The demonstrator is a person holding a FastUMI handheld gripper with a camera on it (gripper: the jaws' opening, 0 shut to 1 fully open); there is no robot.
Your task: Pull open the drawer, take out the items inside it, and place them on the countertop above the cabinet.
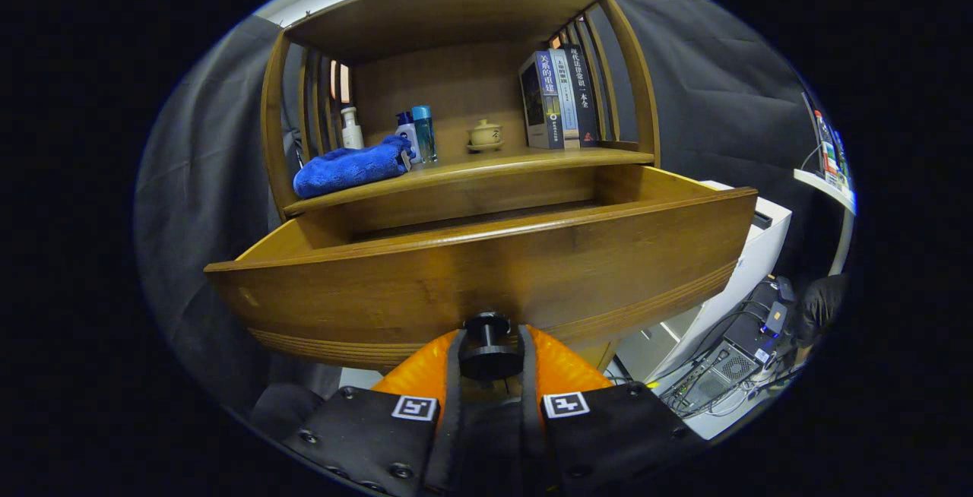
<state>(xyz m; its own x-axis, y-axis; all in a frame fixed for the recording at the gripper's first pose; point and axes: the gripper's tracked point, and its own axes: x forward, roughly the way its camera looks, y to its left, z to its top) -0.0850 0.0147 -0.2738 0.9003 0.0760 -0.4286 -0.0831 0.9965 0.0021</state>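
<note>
The wooden drawer (486,269) stands pulled out of the cabinet toward me, its curved front panel just ahead of the fingers. My gripper (489,356) is shut on the drawer's round black knob (487,345), with one finger on each side of it. The drawer's inside is hidden behind its front panel. Above the drawer runs the countertop (532,161), a wooden shelf surface. A folded blue towel (351,166) lies on its left end.
On the countertop stand a white bottle (351,128), two small bottles (417,134), a small lidded teacup (485,134) and several upright books (559,99). A white cabinet (749,269) with cables and electronics (730,364) sits to the drawer's right.
</note>
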